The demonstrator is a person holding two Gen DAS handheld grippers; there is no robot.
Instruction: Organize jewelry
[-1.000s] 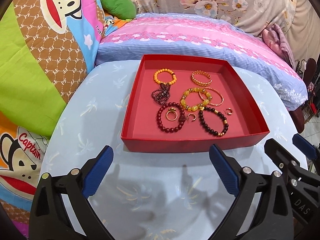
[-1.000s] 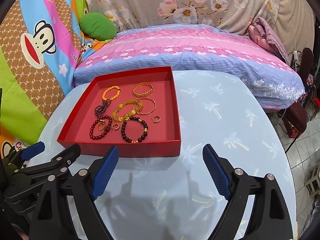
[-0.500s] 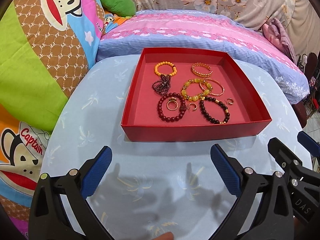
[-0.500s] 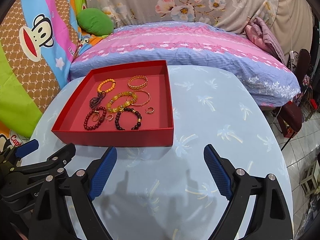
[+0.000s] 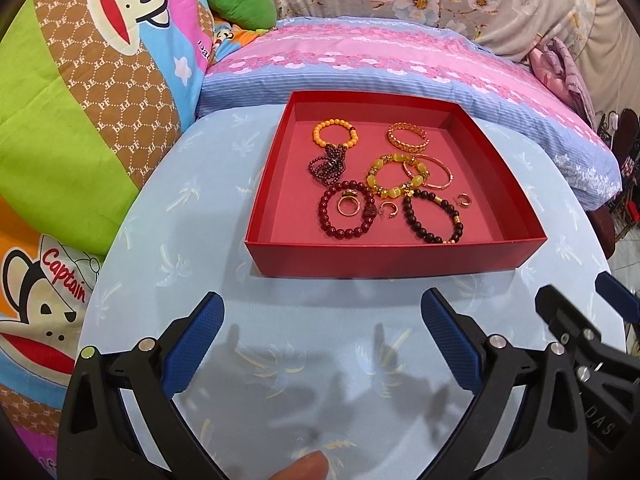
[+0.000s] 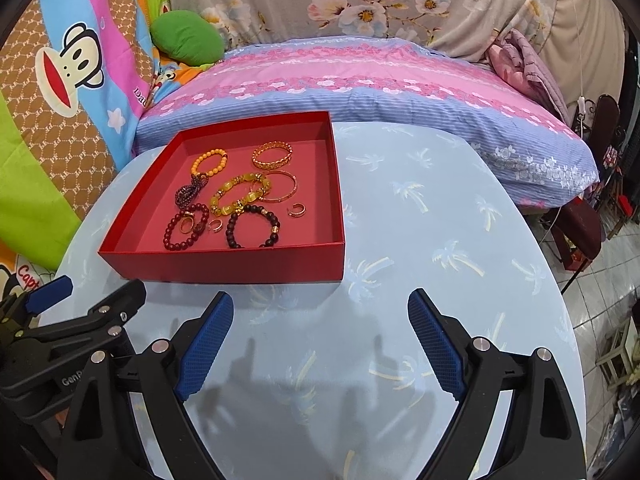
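Note:
A shallow red box (image 5: 384, 258) (image 6: 240, 266) sits on the round blue table. Inside lie several pieces: an orange bead bracelet (image 5: 334, 133), a gold chain bangle (image 5: 408, 138), a yellow bead bracelet (image 5: 394, 174), a dark red bead bracelet (image 5: 347, 216) with a gold ring (image 5: 347, 205) inside it, a black bead bracelet (image 5: 434, 216), and small gold rings. My left gripper (image 5: 322, 308) is open and empty, in front of the box. My right gripper (image 6: 320, 306) is open and empty, in front of the box's right corner.
The table (image 6: 420, 240) has a palm-tree cloth and stands against a bed with a pink and blue cover (image 6: 360, 76). A monkey-print quilt (image 5: 80, 100) lies at the left. A green cushion (image 6: 186, 38) is behind. Chairs (image 6: 580, 220) stand at the right.
Both grippers have drawn back and risen slightly, so the box sits a little farther off in both views. The jewelry has not moved.

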